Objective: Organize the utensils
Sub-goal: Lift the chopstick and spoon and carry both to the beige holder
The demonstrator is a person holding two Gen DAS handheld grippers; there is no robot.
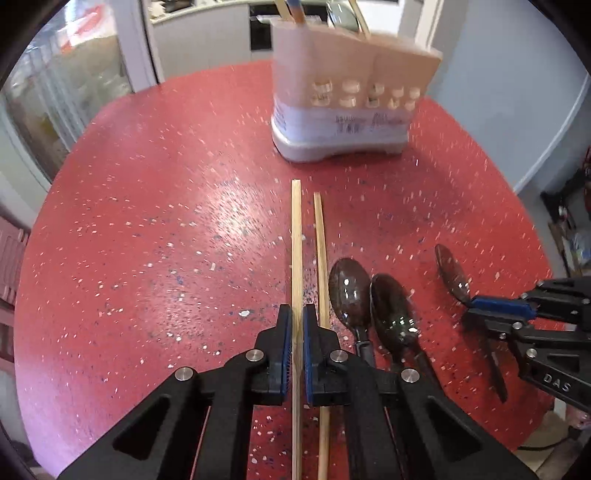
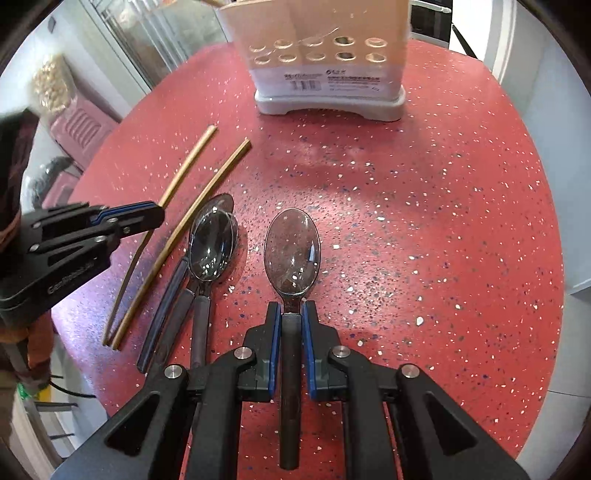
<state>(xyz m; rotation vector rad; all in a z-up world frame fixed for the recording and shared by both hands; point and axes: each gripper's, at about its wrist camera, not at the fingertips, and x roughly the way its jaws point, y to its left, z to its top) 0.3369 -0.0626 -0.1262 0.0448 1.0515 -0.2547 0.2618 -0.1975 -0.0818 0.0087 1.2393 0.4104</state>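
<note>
Centrally, at the far side of the round red speckled counter [image 2: 424,229], stands the beige plastic utensil holder [image 2: 317,55] with two rows of round holes above a grey base. Its contents are only partly visible: in the left wrist view, thin wooden sticks [image 1: 282,11] and a blurred dark item rise from its top; which compartments they occupy cannot be told.

Nearer than the holder, the left gripper [image 1: 297,325] is closed on one pale wooden chopstick [image 1: 296,236], which runs between its blue pads toward the holder. A second wooden chopstick [image 1: 320,251] lies on the counter just beside the first, on its right.

Right of that chopstick, two dark-handled metal spoons [image 2: 212,243] lie together, bowls toward the holder, one overlapping the other.

Further right, the right gripper [image 2: 292,321] is closed on the dark handle of a third metal spoon [image 2: 292,251], just below its bowl. The bowl points toward the holder.
</note>
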